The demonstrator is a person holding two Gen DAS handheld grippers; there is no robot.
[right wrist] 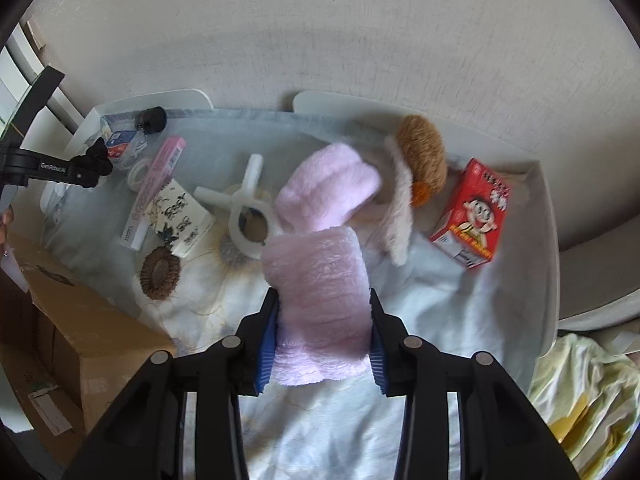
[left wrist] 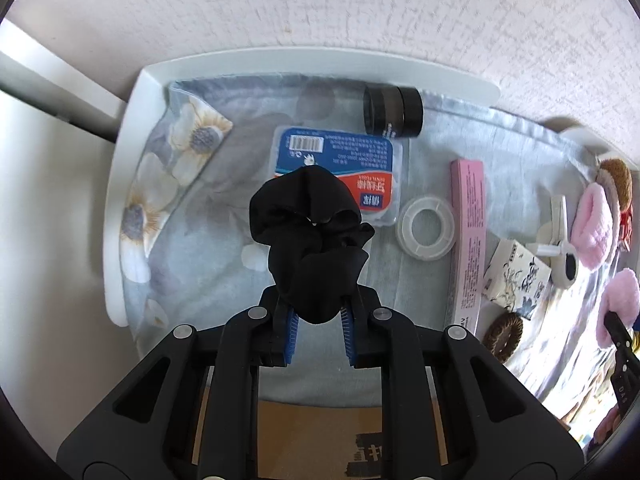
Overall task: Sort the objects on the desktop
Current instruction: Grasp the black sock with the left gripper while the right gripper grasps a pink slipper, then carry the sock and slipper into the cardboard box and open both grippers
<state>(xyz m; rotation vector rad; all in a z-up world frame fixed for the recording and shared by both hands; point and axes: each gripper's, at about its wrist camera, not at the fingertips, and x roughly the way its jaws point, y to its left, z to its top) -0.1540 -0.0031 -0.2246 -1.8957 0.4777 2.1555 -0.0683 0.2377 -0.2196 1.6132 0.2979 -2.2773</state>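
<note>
Through the left wrist camera I see my left claw (left wrist: 318,312) pointing straight down with its blue pads clamped on a black scrunchie (left wrist: 310,236), which bunches up between the jaws and hangs clear of the floral cloth (left wrist: 192,248) covering the bench. Beyond the scrunchie lies a flat blue-and-red dental floss pack (left wrist: 340,160), with a black jar (left wrist: 394,110) on its side near the white raised rim (left wrist: 320,62) of the bench. To the right of the pack sit a clear tape roll (left wrist: 424,226), a long pink box (left wrist: 468,232), a white box with ink drawings (left wrist: 516,276) and a brown woven hair tie (left wrist: 503,336). A cardboard box (left wrist: 316,436) shows under the claw at the bottom edge. Through the right wrist camera my right claw (right wrist: 324,328) is closed on a fluffy pink headband (right wrist: 320,288), the pads pressing both sides of it. Just behind it lies a second pink plush piece (right wrist: 328,192), then a cream plush band (right wrist: 400,208) with a brown furry part (right wrist: 422,152), and a red snack box (right wrist: 474,216) tilted near the right rim. A white plastic holder (right wrist: 248,208) rests left of the pink pieces, and far left I can see the left claw carrying the black scrunchie.
</note>
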